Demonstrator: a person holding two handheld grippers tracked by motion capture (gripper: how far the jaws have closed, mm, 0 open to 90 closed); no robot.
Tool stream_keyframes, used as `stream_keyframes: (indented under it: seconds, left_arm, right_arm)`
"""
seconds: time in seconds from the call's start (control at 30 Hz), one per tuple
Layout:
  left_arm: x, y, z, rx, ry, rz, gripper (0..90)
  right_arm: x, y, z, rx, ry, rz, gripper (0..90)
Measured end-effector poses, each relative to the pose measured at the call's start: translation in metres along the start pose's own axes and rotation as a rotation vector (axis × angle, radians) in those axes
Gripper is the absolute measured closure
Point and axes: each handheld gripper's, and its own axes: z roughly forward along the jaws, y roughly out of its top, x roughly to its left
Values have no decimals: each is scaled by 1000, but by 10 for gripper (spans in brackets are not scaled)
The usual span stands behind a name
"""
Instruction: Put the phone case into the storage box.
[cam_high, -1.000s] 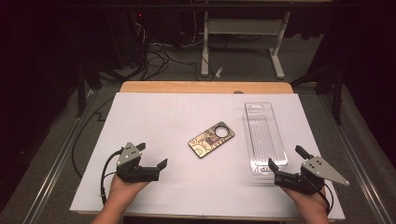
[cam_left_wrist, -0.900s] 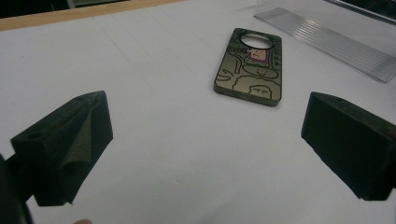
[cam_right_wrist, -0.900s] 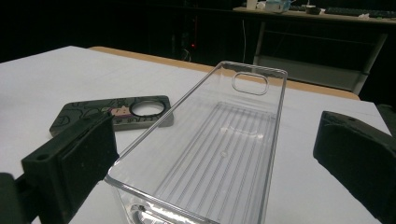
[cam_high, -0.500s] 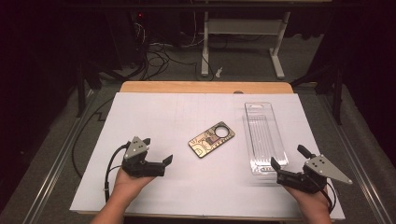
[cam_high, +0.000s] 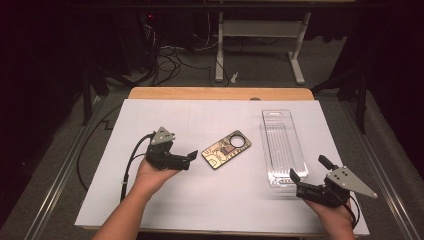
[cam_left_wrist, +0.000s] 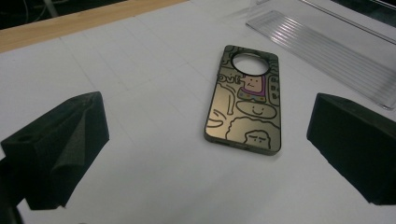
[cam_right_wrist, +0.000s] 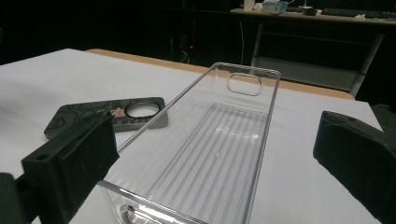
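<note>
White-papered worktop (cam_high: 165, 200), dark room behind: both sets of jaws stand open and empty, each facing its own object.

Ahead of the left gripper (cam_high: 190, 159), just beyond its spread jaws, lies the phone case (cam_high: 226, 149), flat and printed side up; its long axis runs slightly aslant away from the jaws, camera cut-out at the far end, and this hand is nearer to it. Straight ahead of the right gripper (cam_high: 309, 167), the clear plastic tray (cam_high: 283, 145) has its near end between the jaws, long axis pointing away, hang-slot farthest.
</note>
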Motion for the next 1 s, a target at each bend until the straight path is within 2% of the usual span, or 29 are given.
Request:
stream_keyframes:
  seconds: [0.03, 0.1, 0.17, 0.3, 0.43, 0.5, 0.57, 0.63, 0.83, 1.0]
  left_arm:
    - [-1, 8, 5, 27, 0, 22, 2]
    - [-2, 16, 11, 52, -12, 31, 3]
    - [-3, 23, 17, 89, -2, 56, 3]
    - [-7, 36, 28, 121, -11, 61, 3]
    - [-14, 44, 45, 168, -23, 85, 4]
    - [-16, 45, 53, 185, -47, 81, 6]
    - [-18, 46, 62, 203, -63, 88, 6]
    - [-21, 45, 71, 222, -56, 107, 6]
    - [-25, 34, 98, 270, -70, 106, 6]
    - [-33, 25, 116, 315, -67, 147, 6]
  right_arm:
    - [0, 0, 0, 0, 0, 1, 0]
    - [0, 0, 0, -1, 0, 0, 0]
    - [0, 0, -1, -1, 0, 1, 0]
    - [0, 0, -1, -2, -1, 2, 0]
    - [0, 0, -1, -2, 0, 7, 1]
    - [0, 0, 0, -2, 2, 8, 1]
    - [-1, 0, -1, -3, 3, 8, 1]
    - [-1, 0, -1, -4, 3, 9, 1]
    - [-1, -1, 0, -4, 4, 8, 1]
    - [-1, -1, 0, -3, 6, 9, 1]
